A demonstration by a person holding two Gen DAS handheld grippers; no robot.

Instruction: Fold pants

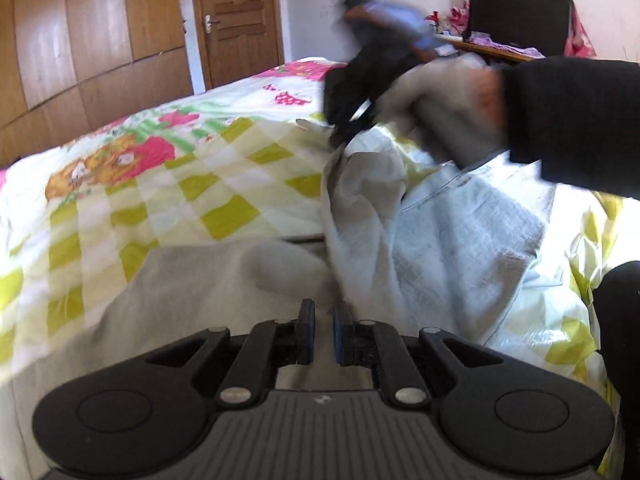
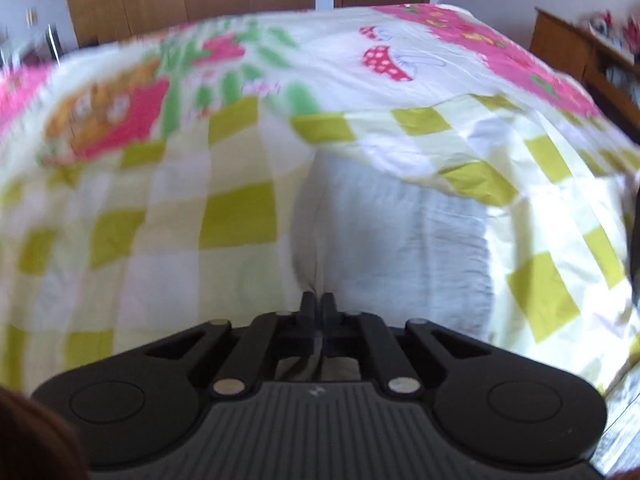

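Light grey pants (image 1: 432,232) lie on a bed with a green-checked, cartoon-print cover (image 1: 168,184). In the left wrist view my left gripper (image 1: 323,320) sits low over the near part of the pants, its jaws nearly shut with a narrow gap, and nothing shows between them. The right gripper (image 1: 344,132) appears blurred above the far edge of the pants, pinching and lifting the fabric. In the right wrist view the right gripper (image 2: 318,304) is shut on a fold of the pants (image 2: 392,248), which hang down in front of it.
A wooden door (image 1: 236,20) and wardrobe (image 1: 80,28) stand behind the bed. A dark box under pink cloth (image 1: 520,20) sits on a wooden stand at the far right. My black sleeve (image 1: 572,120) crosses the right side.
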